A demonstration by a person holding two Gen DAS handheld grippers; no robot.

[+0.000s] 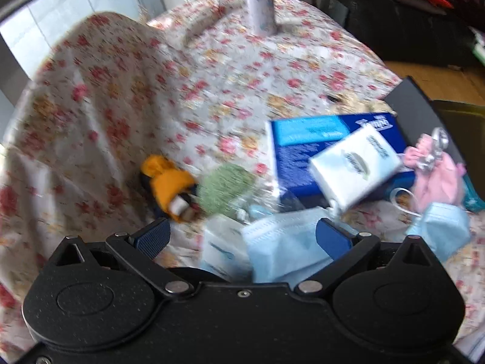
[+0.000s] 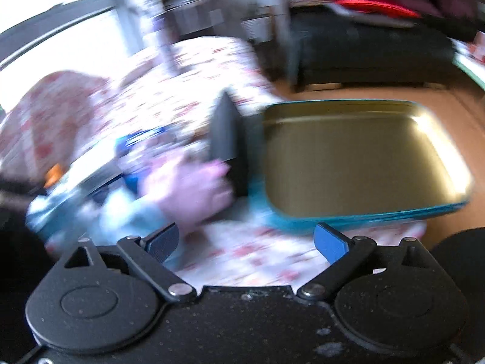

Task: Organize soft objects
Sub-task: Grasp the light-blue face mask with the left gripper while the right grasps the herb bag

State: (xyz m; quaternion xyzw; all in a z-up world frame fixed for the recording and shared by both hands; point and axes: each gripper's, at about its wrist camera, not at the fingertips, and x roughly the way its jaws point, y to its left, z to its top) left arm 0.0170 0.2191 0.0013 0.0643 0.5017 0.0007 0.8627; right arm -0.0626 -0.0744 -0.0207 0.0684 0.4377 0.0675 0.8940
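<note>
Here, light-blue face mask (image 1: 282,239) lying directly ahead of the left gripper (image 1: 242,236), reaching in between its widely spread, empty fingers, long axis roughly crosswise to them (blur hides the exact lie). Just beyond the mask: white tissue pack (image 1: 354,166) atop blue box (image 1: 300,148). Right of the mask: pink scrunchie (image 1: 436,179), then teal tin (image 2: 363,151), apparently empty. Right gripper (image 2: 247,242) near the tin, fingers spread, nothing held.

You see: floral tablecloth (image 1: 212,69) | lilac bottle (image 1: 260,6) upright, far edge | wooden floor (image 2: 379,92) beyond.
</note>
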